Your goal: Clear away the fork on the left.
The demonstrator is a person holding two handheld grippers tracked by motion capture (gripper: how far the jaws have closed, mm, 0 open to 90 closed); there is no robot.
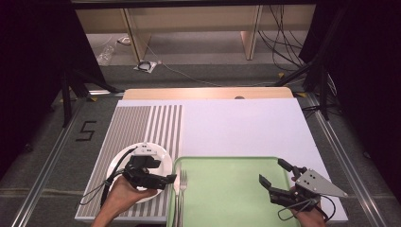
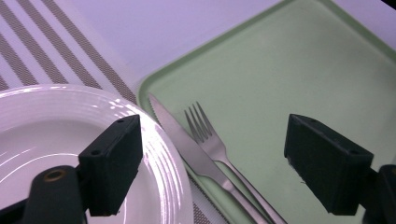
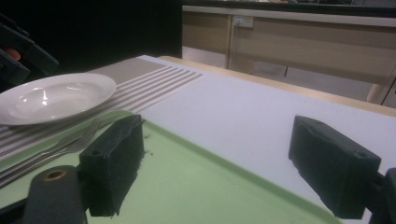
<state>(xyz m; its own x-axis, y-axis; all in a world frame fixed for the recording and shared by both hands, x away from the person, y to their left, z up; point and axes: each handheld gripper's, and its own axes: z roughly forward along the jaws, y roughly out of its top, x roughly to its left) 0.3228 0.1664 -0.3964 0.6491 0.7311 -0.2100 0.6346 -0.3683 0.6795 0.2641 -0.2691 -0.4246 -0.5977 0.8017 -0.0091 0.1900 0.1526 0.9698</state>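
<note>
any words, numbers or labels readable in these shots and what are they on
"5": a dark figure marked on the grey floor left of the table, in the high view.
Nothing else is readable: the white plate, the green tray, the fork, the knife, the striped placemat and both grippers bear no lettering that can be made out.

Plate (image 2: 28, 135): glossy white ceramic-like glaze w/ ridged rim. Knife (image 2: 187, 144) & fork (image 2: 210, 140), at plate's 3 o'clock: polished metal. Tray (image 2: 299, 70): matt green plastic, smooth. Placemat (image 1: 142, 123): striped, woven-looking. Table edge (image 1: 208, 92): pale wood. Gripper pads (image 2: 112, 163): matt black.
</note>
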